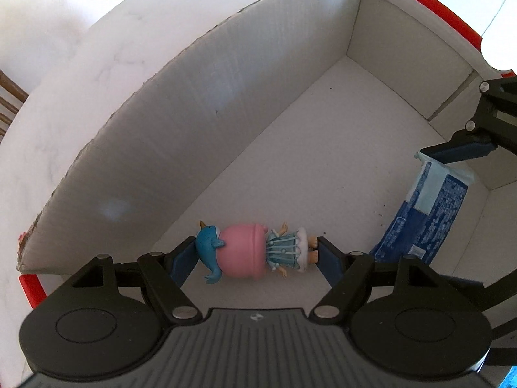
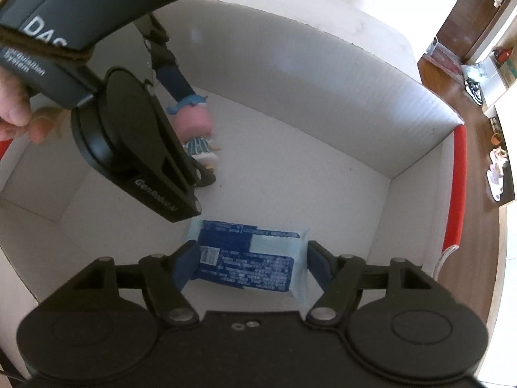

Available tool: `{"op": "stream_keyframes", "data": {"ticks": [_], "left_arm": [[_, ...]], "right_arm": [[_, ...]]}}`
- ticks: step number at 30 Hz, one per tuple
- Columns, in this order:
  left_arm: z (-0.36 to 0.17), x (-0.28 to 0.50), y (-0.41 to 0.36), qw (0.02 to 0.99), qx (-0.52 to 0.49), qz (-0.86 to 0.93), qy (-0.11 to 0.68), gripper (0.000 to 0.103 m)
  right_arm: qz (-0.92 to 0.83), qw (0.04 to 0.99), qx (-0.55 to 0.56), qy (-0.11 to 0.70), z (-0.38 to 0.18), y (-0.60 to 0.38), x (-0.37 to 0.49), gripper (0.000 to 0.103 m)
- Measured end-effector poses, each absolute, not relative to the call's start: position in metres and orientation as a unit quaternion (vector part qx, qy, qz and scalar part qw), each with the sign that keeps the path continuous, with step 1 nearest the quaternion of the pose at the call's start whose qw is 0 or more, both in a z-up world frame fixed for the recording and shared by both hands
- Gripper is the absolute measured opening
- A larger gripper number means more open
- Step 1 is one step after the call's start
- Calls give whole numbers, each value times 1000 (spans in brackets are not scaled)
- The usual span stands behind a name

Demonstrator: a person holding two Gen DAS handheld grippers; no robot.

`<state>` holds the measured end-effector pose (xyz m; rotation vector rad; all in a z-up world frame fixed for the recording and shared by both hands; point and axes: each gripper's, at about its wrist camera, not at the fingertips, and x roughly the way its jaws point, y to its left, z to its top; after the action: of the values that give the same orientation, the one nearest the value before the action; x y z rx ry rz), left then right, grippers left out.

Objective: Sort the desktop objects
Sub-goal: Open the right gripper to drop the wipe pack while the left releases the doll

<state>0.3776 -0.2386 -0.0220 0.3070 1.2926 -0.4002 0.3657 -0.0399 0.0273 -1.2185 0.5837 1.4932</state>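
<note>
Low in frame, our left gripper clasps the pink-hatted plastic figurine on the white cardboard box floor; our right gripper brackets the blue tissue pack, grip uncertain. Crowded grippers could collide.

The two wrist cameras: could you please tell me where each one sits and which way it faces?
Left wrist: on the left gripper, looking down into the box; its fingers flank the figurine.
Right wrist: on the right gripper, looking down into the box; its fingers flank the packet; a hand shows at left.
Shared: box, figurine, packet; each view shows the other gripper.
</note>
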Motion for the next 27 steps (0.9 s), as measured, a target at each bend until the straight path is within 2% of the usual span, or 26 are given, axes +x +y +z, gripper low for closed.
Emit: {"op": "stream_keyframes", "data": {"ticks": [7,20,27], "left_arm": [[-9,365,-234,771,135,-190,592,77],[41,329,-219,796,108,-186,566,77],[52,341,-225,809,98,-185,549,77]], "right_arm": [[641,532,-505,225,32,-37,367,85],[666,534,-482,197,59,-57,356,85],[681,529,-471,187,76,-68,352,86]]}}
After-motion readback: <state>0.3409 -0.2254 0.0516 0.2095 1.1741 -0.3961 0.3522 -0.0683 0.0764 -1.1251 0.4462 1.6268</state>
